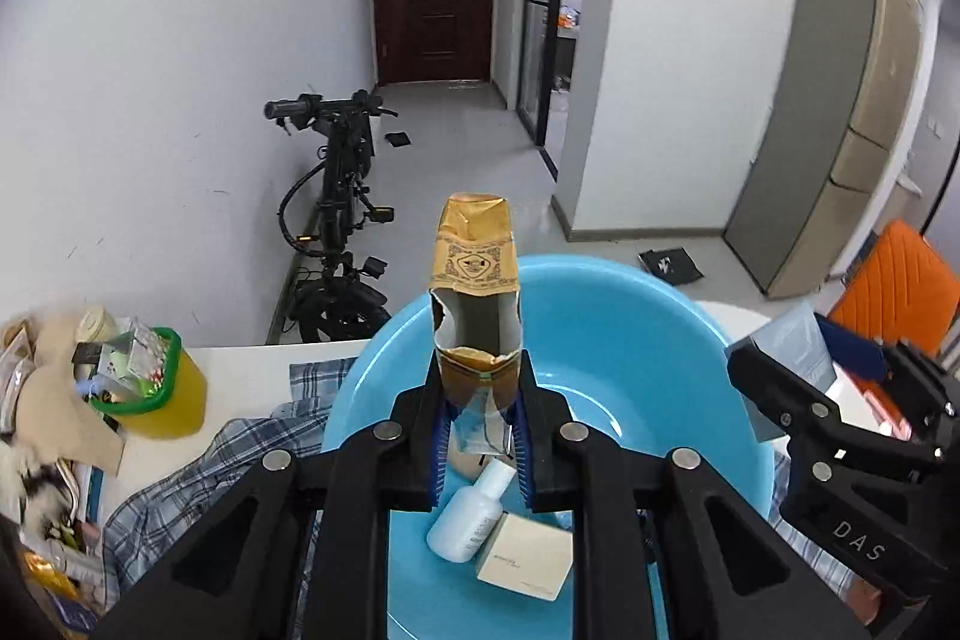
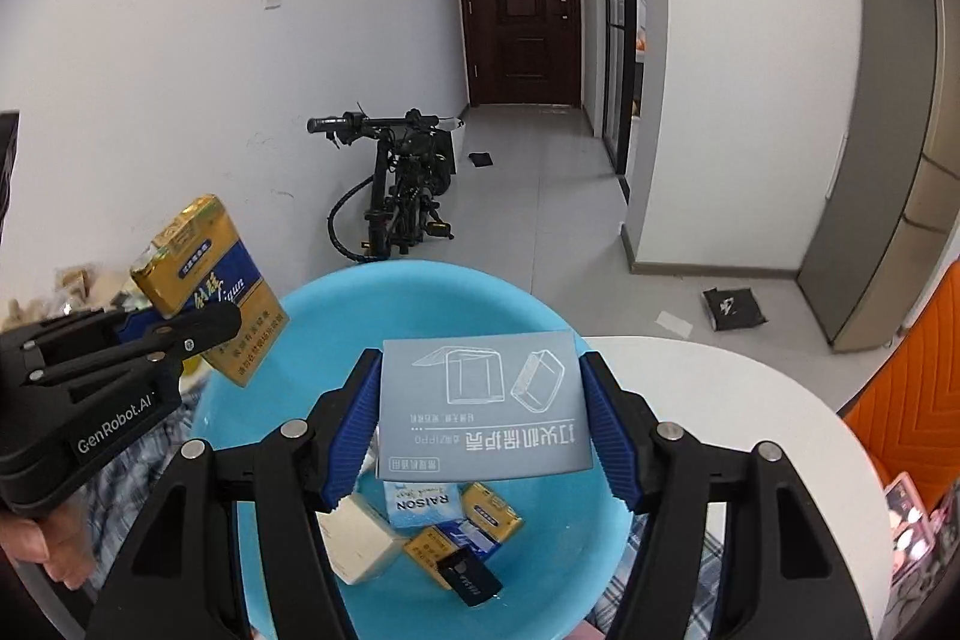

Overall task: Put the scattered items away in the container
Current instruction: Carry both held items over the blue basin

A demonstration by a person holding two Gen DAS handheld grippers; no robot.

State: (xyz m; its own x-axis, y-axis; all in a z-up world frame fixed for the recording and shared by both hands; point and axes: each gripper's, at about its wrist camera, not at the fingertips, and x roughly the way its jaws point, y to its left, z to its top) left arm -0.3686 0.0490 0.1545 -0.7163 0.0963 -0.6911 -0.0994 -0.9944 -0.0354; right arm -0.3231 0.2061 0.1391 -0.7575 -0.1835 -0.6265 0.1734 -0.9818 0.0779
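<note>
My left gripper (image 1: 480, 400) is shut on a gold and blue cigarette pack (image 1: 475, 280), held upright over the light blue basin (image 1: 630, 316). The pack also shows in the right wrist view (image 2: 210, 280), with the left gripper (image 2: 180, 334) at the left. My right gripper (image 2: 483, 418) is shut on a flat grey-blue box (image 2: 483, 409) above the basin (image 2: 336, 304). It shows in the left wrist view (image 1: 792, 340) at the right. In the basin lie a white bottle (image 1: 468, 514), a cream box (image 1: 525, 556), a Raison pack (image 2: 423, 502), gold packs (image 2: 489, 511) and a black lighter (image 2: 468, 577).
A yellow cup with a green rim (image 1: 153, 388) and cluttered packets (image 1: 42, 460) stand on the white table at the left. A plaid cloth (image 1: 198, 466) lies under the basin. An orange chair (image 1: 894, 286) is at the right. A bike (image 1: 336, 220) leans on the far wall.
</note>
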